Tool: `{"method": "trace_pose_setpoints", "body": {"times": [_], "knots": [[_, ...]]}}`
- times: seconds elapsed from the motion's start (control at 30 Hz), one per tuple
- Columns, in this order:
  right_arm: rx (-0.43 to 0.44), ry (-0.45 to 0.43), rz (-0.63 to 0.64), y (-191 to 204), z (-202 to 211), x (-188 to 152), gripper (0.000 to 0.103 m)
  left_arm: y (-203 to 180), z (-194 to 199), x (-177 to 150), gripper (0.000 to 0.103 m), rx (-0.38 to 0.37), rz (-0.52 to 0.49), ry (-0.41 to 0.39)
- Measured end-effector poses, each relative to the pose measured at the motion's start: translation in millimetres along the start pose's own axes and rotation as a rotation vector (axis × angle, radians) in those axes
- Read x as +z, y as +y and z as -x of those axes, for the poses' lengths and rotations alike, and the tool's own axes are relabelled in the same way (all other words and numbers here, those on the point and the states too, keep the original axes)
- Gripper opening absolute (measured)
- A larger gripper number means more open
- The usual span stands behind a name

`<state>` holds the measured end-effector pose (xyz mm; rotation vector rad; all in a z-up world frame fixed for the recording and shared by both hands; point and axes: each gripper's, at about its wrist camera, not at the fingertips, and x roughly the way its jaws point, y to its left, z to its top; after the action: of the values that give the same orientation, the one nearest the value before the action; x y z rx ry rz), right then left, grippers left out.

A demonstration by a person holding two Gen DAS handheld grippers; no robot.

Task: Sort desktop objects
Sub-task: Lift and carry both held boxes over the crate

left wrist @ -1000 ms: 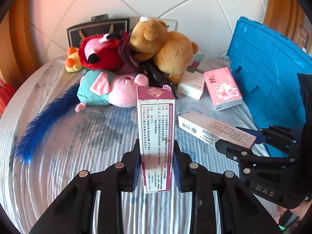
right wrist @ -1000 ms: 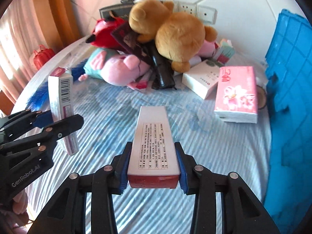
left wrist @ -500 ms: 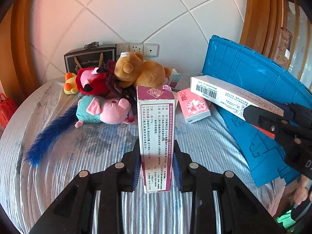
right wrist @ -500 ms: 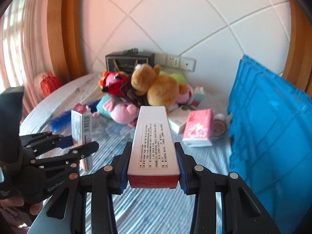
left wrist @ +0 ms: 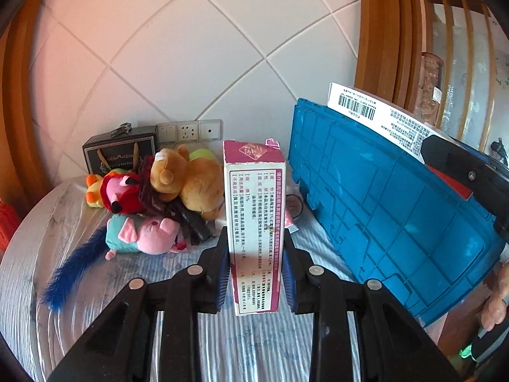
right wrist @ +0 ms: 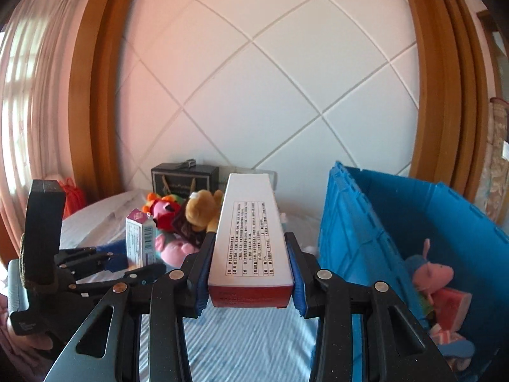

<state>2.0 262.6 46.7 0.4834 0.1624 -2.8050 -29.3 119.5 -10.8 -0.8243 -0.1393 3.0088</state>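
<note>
Both hands have come up off the table since a second ago, each with a carton clamped, and the toy pile now sits lower and farther off in both views. Blue pads of the left gripper (left wrist: 256, 273) press on the two long sides of the pink-and-white carton (left wrist: 254, 222), which stands upright between them, magenta top uppermost, held above the striped tablecloth (left wrist: 95, 312). Jaws are only partly open, about as wide as the carton is thick. Over on the right, the right gripper (right wrist: 250, 273) pinches the white carton with the red end (right wrist: 249, 238) the same way, lying flat along the fingers with its printed face up and its red end toward the camera. That carton is in the air just left of the blue crate (right wrist: 381, 222), not inside it. From the left wrist view the same white carton (left wrist: 375, 114) shows its barcode, up above the crate's near wall (left wrist: 381, 207). Inside the crate lies a pink pig doll (right wrist: 435, 283) with other soft things. Farther back on the table rests the toy heap: a brown teddy bear (left wrist: 191, 178), a red plush (left wrist: 122, 192), a pink pig plush (left wrist: 149, 232) and a blue feather (left wrist: 73, 273). Behind them stands a dark gift bag (left wrist: 119, 152) against the tiled wall (left wrist: 191, 47).
</note>
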Motion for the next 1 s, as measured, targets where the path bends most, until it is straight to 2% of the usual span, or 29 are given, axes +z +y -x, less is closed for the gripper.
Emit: {"method": "trace_pose_setpoints", "body": {"times": [0.3,0.53,0.77,1.0], "knots": [[-0.125,-0.082,-0.048,-53,41,14,0.040,-66,12,38,0.028,-0.093,-0.080,-0.078],[-0.239,-0.099,-0.090,-104,63,12,0.040,-124,17,65,0.028,-0.154,-0.124,-0.128],[-0.339,-0.082,-0.125,-157,72,4,0.040,-188,11,85,0.028,-0.228,-0.168,-0.129],[-0.400,-0.055,-0.168,-210,87,-13,0.040,-242,-10,101,0.028,-0.237,-0.190,-0.033]]}}
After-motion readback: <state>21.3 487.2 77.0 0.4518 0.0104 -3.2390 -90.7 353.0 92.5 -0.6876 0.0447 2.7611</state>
